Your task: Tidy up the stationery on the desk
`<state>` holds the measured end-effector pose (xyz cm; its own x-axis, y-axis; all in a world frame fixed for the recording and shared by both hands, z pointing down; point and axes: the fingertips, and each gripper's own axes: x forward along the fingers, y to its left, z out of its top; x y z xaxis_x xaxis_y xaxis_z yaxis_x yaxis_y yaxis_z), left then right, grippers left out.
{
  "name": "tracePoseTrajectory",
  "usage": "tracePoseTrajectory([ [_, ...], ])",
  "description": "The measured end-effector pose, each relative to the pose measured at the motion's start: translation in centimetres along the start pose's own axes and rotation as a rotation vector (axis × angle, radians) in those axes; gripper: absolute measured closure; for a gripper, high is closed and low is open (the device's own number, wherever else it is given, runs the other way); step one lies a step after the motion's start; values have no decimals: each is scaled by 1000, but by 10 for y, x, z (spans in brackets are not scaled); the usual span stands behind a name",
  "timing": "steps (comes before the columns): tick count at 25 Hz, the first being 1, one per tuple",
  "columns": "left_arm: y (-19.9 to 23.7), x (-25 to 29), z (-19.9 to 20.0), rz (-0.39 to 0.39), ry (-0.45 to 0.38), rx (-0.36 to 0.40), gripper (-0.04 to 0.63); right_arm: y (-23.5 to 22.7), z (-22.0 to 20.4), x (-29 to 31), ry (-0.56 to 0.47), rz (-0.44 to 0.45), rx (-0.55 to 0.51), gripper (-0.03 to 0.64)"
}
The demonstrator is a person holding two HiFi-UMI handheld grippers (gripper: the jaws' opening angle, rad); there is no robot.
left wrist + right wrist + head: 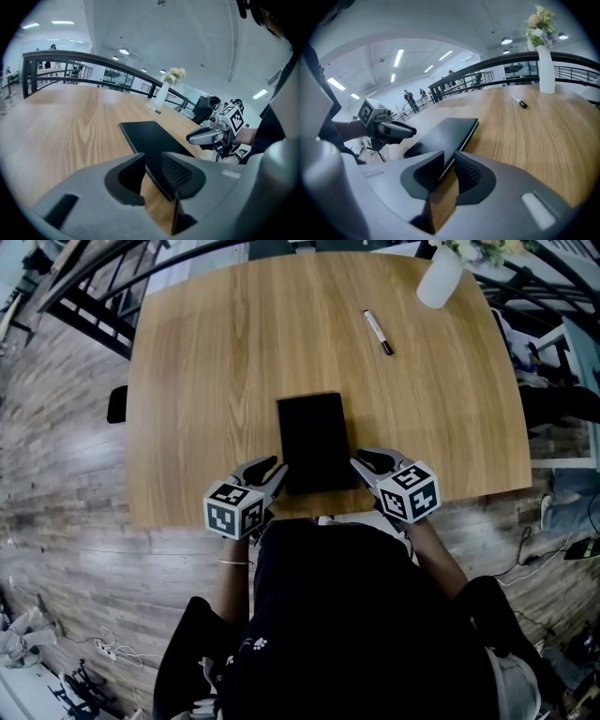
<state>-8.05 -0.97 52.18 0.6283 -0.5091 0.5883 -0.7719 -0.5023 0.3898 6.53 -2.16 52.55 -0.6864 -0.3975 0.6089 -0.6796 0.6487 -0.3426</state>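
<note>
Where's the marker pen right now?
In the head view, the marker pen lies far right on the desk, near the white vase, beyond the black notebook.

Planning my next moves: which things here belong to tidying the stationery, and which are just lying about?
Job in hand:
flat black rectangular notebook
white marker pen with black cap

Lying about:
white vase of flowers
</note>
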Motion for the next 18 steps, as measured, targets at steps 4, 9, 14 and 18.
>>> tracePoseTrajectory([
  [4,-3,-6,30,-4,-88,44,548,-6,31,-15,-140,-55,7,591],
  [9,-17,-10,66,-24,-209,114,600,-6,64,-33,-289,-88,-25,611],
  [14,-29,-7,92,-48,-259,183,600,-10,82,-44,-379,-124,-31,611],
  [18,-36,-6,107,-60,-298,190,600,-23,92,-48,-392,-158,-36,611],
])
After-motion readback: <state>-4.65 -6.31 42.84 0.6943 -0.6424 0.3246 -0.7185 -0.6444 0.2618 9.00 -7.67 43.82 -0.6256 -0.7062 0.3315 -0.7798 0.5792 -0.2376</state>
